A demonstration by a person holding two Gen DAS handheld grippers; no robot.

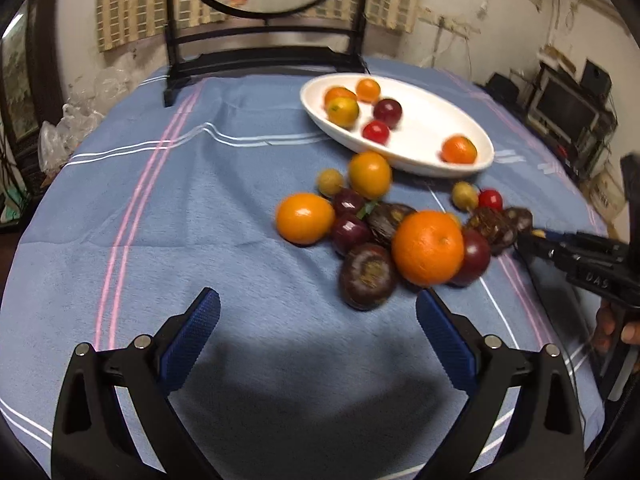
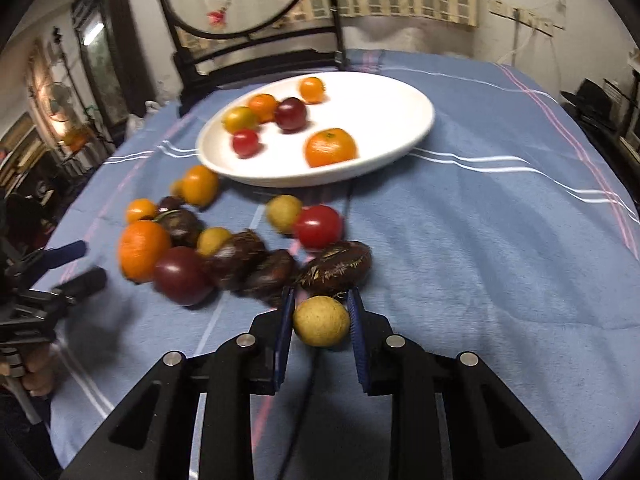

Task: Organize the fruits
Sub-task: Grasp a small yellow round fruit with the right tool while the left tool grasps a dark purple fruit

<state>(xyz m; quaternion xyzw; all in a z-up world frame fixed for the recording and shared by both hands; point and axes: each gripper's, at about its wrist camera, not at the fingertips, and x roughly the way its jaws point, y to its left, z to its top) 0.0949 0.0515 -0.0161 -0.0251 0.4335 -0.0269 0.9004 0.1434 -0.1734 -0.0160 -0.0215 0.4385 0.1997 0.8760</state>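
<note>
A white oval plate [image 1: 476, 142] [image 2: 400, 92] holds several small fruits: oranges, red and dark ones. A loose pile of fruit lies on the blue cloth in front of it, with a big orange [image 1: 427, 247] [image 2: 142, 249], dark round fruits [image 1: 368, 276] and a red tomato [image 2: 318, 226]. My left gripper [image 1: 318, 312] is open and empty, just short of the pile. My right gripper [image 2: 321, 308] is shut on a small yellow-green fruit [image 2: 321, 321], held just above the cloth beside a dark spiky fruit [image 2: 336, 266]. The right gripper also shows in the left wrist view [image 1: 532, 238].
A blue striped tablecloth [image 1: 200, 220] covers the table. A dark wooden stand with a round screen [image 1: 264, 56] [image 2: 248, 56] stands at the far edge behind the plate. Plastic bags [image 1: 68, 128] lie at the far left edge.
</note>
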